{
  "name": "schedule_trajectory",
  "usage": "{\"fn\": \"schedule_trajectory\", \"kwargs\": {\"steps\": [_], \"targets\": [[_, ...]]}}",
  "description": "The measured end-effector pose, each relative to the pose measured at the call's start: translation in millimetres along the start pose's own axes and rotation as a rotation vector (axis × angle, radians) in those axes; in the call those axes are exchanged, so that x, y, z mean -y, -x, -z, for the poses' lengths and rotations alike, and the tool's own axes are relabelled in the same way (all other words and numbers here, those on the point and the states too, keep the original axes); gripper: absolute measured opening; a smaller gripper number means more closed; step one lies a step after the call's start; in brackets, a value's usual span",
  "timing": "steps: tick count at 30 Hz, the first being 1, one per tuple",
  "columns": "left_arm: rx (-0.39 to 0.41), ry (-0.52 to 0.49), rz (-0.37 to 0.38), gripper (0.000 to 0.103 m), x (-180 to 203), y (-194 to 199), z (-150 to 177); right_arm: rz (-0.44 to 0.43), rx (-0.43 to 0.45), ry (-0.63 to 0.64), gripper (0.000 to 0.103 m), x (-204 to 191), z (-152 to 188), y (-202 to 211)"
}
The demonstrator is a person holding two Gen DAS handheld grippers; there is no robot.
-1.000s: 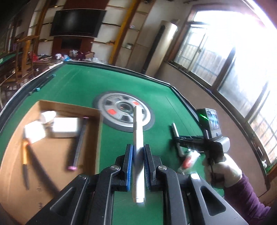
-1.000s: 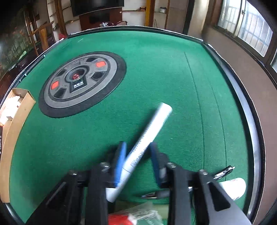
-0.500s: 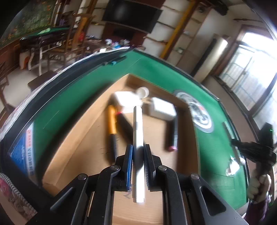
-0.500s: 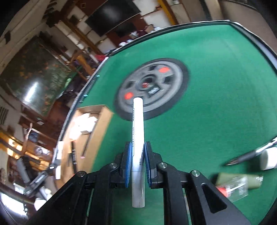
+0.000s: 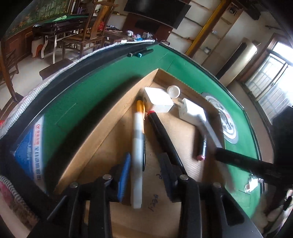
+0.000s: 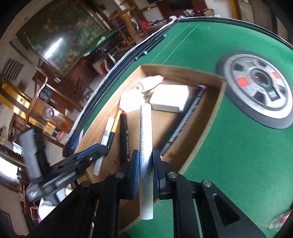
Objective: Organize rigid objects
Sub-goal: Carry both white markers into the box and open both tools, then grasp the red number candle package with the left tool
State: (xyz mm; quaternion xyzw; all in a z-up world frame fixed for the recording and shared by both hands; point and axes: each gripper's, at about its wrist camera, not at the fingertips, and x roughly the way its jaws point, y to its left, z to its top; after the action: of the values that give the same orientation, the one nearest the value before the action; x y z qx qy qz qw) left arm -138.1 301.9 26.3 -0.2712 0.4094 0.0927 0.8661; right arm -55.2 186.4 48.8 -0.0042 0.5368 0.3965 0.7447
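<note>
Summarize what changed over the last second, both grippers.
The left gripper carried its white pen from above the green table into the cardboard box; its jaws are opening, pen loose. The right gripper clamped the white marker and swung toward the box. Box contents unchanged.

A dark flat television [image 5: 157, 12] hangs on a pale wall, and everything else can be placed from it. Below it, a low dark cabinet [image 5: 144, 27] carries small clutter. To its left stand wooden chairs [image 5: 86, 34] and a dark-topped side table [image 5: 60, 23] on a pale tiled floor [image 5: 23, 73], with a large landscape painting [image 6: 62, 34] on the wall beyond. To the television's right run a yellow post [image 5: 205, 27] and a tall cream floor-standing unit [image 5: 236, 62]. Further right, barred windows [image 5: 269, 87] let in bright daylight.
</note>
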Motion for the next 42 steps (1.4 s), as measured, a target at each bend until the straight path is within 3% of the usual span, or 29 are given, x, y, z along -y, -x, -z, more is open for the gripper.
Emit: {"fn": "schedule_trajectory", "kwargs": {"steps": [7, 15, 18, 28, 35, 37, 39, 41, 42], "targets": [[0.075, 0.004, 0.037, 0.047, -10.3, 34.4, 2.7, 0.126, -0.077, 0.078, 0.014, -32.6, -7.8, -57.6], [0.112, 0.019, 0.074, 0.054, -16.3, 45.2, -1.5, 0.079, -0.076, -0.004, 0.017, -43.6, -20.8, -75.7], [0.117, 0.013, 0.067, 0.055, -17.3, 45.8, -1.2, 0.083, -0.032, -0.024, 0.027, -39.9, -17.3, -64.2], [0.117, -0.084, 0.061, 0.065, 20.4, 43.8, 7.4, 0.137, 0.232, -0.028, 0.056, -2.8, 44.5, 34.9], [0.118, -0.213, 0.09, 0.066, 72.7, 49.2, 23.6, 0.212, 0.422, -0.086, 0.06, 32.4, 75.6, 89.6], [0.131, -0.25, 0.094, 0.066, 87.2, 54.4, 29.5, 0.287, 0.493, -0.067, 0.061, 31.4, 82.7, 105.4], [0.145, -0.283, 0.096, 0.066, 102.2, 60.1, 34.4, 0.382, 0.587, -0.024, 0.073, 25.8, 91.1, 124.2], [0.158, -0.315, 0.106, 0.071, 116.5, 65.5, 38.4, 0.434, 0.71, -0.026, 0.102, 27.2, 103.6, 144.7], [0.159, -0.333, 0.109, 0.072, 124.0, 67.2, 40.9, 0.435, 0.745, -0.036, 0.103, 30.3, 107.9, 151.7]]}}
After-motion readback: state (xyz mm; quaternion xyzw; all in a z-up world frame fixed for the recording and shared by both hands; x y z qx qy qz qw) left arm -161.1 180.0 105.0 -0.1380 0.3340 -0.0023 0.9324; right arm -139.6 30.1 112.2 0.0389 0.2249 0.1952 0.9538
